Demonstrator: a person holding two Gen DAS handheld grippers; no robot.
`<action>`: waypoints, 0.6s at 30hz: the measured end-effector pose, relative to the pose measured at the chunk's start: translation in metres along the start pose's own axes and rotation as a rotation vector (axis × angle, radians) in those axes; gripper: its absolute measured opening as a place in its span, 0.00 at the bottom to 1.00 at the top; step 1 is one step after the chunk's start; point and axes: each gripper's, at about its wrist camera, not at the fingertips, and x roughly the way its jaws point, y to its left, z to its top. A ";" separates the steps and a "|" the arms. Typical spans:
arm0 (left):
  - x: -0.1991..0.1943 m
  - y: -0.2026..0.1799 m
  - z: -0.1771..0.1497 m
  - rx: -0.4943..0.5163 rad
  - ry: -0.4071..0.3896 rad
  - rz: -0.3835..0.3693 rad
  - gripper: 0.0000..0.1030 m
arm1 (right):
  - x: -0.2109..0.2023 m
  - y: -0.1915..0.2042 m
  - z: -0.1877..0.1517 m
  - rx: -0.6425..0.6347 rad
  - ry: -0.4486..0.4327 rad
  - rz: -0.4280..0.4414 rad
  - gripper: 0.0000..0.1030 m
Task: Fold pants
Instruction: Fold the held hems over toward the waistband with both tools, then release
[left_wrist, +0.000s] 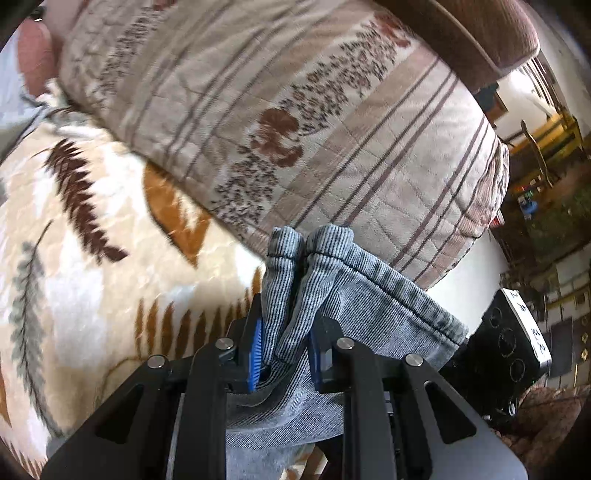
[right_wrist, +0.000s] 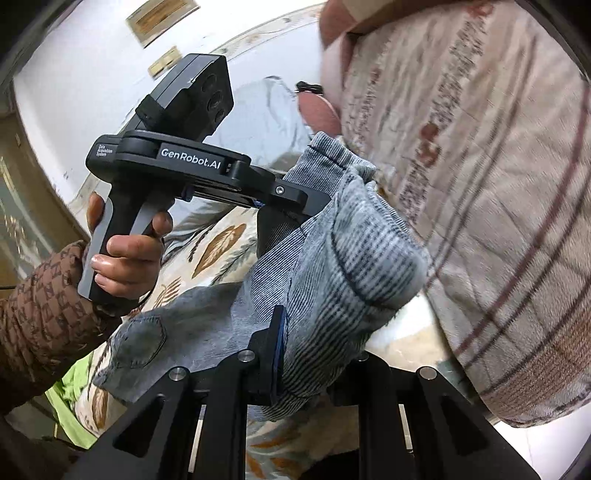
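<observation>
Two grippers: both of mine are clamped on the pants (left_wrist: 351, 295), one at each end of the same edge.
Left gripper (left_wrist: 286, 349): blue pads narrow, pinching a bunched double fold of grey ribbed denim that sticks up past the fingertips.
Right gripper (right_wrist: 306, 362): closed narrow on a thick bunch of the same fabric; only its left finger shows, the other is buried under cloth.
Pants position: lifted off the bed, hanging between my grippers, the slack trailing down toward the leaf-patterned blanket (left_wrist: 92, 229).
Surroundings: a striped quilted pillow (left_wrist: 314, 122) sits just beyond the cloth on the far side; green fabric (right_wrist: 74, 391) lies low on the near left.
My left hand (right_wrist: 125, 254): wrapped round the handle of the left gripper, sleeve (right_wrist: 40, 310) in brown pattern.
Step in hand: I judge this the lift at the start of a fold, edge gathered and raised.
Next move: carry both ends across together, level and taut, so the raised edge lands squarely on the opposite one; the pillow crowds the far side.
</observation>
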 end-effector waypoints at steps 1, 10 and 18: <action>-0.007 0.007 0.003 -0.019 -0.010 0.006 0.17 | 0.000 0.005 0.001 -0.016 0.003 -0.001 0.17; -0.050 0.046 -0.023 -0.147 -0.073 0.055 0.17 | 0.016 0.046 0.009 -0.153 0.036 0.018 0.17; -0.070 0.084 -0.066 -0.251 -0.109 0.092 0.17 | 0.041 0.103 0.000 -0.327 0.098 0.030 0.18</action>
